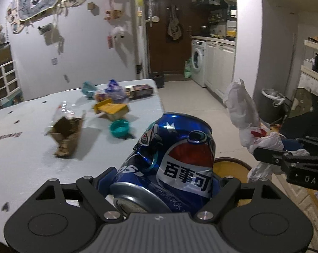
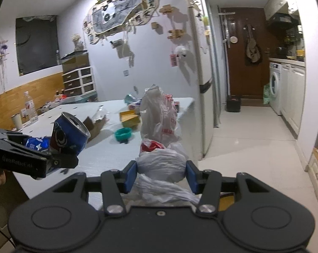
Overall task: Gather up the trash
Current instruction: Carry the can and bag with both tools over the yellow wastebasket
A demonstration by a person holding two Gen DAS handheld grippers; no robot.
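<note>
Left gripper (image 1: 159, 181): jaws wide, clamped on crushed blue can (image 1: 169, 158), long axis running forward out of the jaws, rim end foremost. Right gripper (image 2: 161, 177): jaws narrower, pinching bunched white plastic bag (image 2: 161, 162), loose top rising ahead of the jaws. Bag lies right of left jaws, near; likely next: can into bag. Remaining trash on counter (image 1: 21, 158), ahead-left of both jaws.

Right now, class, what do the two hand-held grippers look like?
Both the left gripper and the right gripper are matte black, with round discs, silver screws and blue pads on the jaws. White lettering marks their sides.
</note>
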